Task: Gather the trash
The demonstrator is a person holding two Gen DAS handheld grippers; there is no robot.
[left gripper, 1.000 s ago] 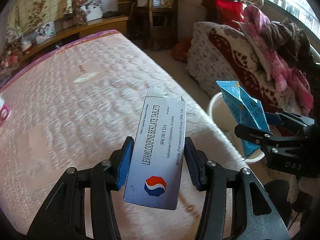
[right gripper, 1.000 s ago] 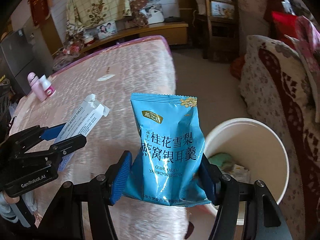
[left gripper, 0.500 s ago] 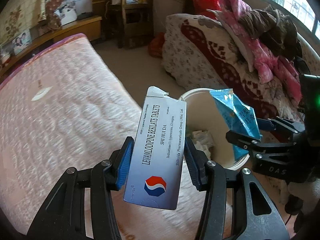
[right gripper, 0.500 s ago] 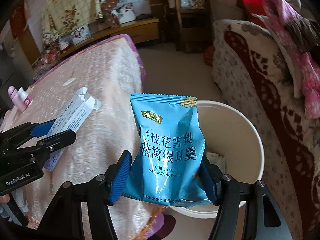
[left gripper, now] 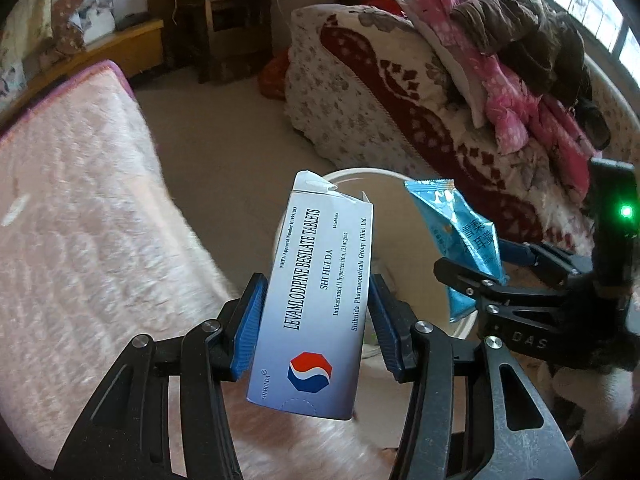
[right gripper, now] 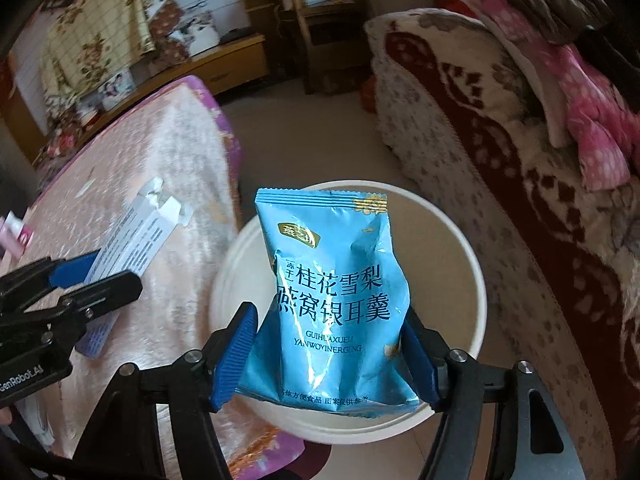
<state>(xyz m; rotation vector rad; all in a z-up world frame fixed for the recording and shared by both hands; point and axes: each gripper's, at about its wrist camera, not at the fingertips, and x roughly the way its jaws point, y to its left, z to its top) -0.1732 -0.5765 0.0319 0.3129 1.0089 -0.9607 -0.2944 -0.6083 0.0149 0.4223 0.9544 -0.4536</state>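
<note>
A white-and-blue tablet box (left gripper: 316, 312) with a torn top flap stands upright in my left gripper (left gripper: 316, 284), whose blue pads press on its sides; it hangs over the bed's edge beside the white bin (left gripper: 360, 171). To its right, my right gripper (left gripper: 472, 268) holds the blue snack packet (left gripper: 460, 224). In the right wrist view that packet (right gripper: 336, 288) sits upright between the pads of my right gripper (right gripper: 327, 314), directly above the bin's (right gripper: 476, 264) mouth; the jaws are opening while the pads still touch the packet. My left gripper (right gripper: 112, 270) with the box (right gripper: 136, 236) shows at the left.
A bed with a pink quilted cover (right gripper: 140, 184) lies left of the bin. A sofa under a red-and-white blanket (left gripper: 400, 100) with piled clothes (left gripper: 520, 60) stands on the right. Beige floor and a dark wooden shelf unit (left gripper: 224, 20) lie beyond. A pink bottle (right gripper: 14, 234) sits at the bed's left edge.
Both grippers have swung rightward off the bed toward the bin, each still carrying its item. The packet now hangs over the bin's mouth and the box has reached the bed's edge.
</note>
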